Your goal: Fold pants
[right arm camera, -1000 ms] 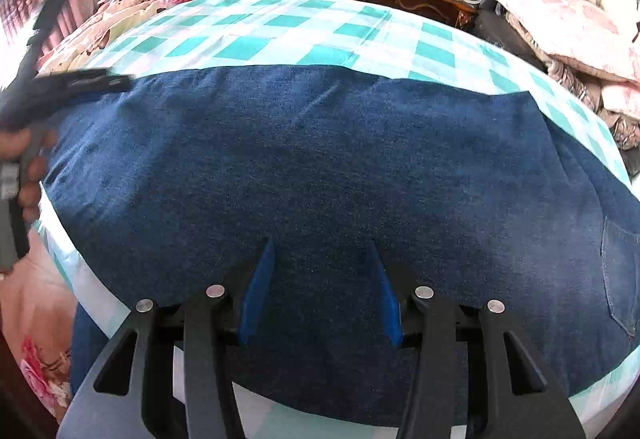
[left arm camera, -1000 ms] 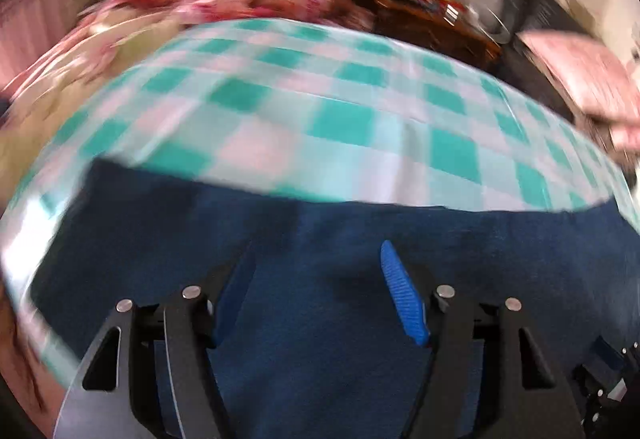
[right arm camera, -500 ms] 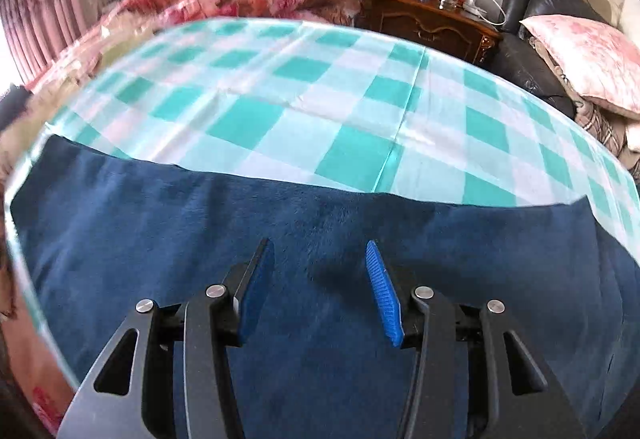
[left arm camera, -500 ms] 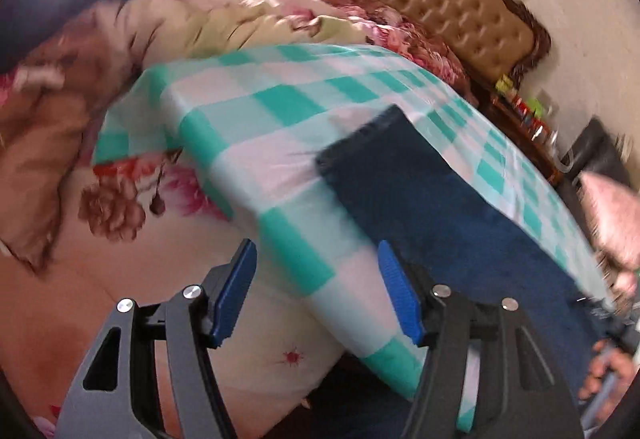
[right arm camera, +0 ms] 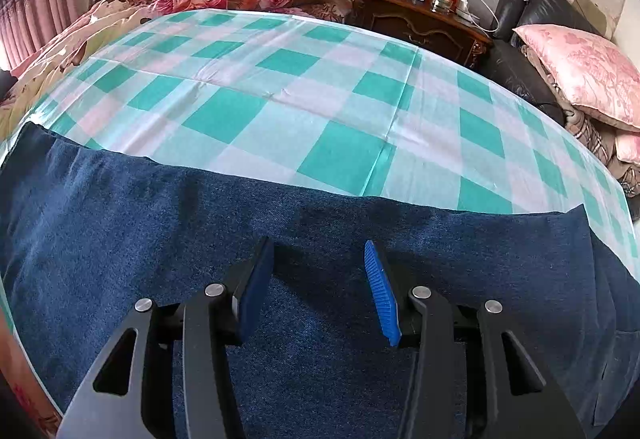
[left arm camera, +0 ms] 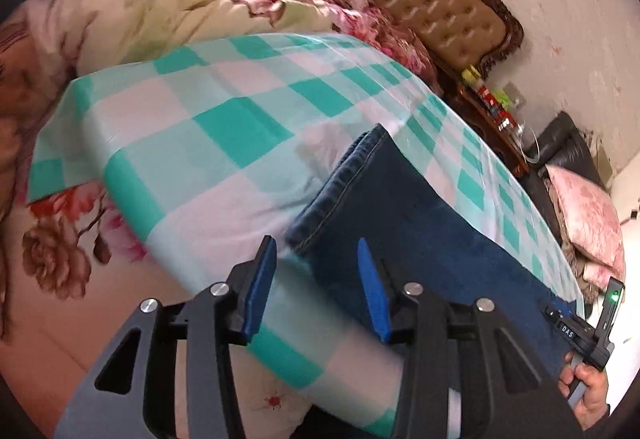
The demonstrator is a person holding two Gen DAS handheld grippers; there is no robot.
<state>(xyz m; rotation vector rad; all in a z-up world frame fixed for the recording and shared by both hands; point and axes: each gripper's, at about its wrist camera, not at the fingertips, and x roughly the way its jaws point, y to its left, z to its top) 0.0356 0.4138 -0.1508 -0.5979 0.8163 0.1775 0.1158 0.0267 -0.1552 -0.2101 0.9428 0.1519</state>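
Denim pants on checked cloth; left hand-held gripper closing at hem, right hand-held gripper apart.

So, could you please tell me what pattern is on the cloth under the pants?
Teal-and-white checks on the thin checked cloth, clearest in the right wrist view.

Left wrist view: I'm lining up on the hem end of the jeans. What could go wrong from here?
1. The left gripper has its jaws closing, yet the hem corner lies just ahead of the pads, so they may close on nothing.
2. The checked cloth lies loose under the jeans and could be pinched along with them.
3. The right gripper hovers open over the denim; nothing pins it, so a pull may drag the whole pair.
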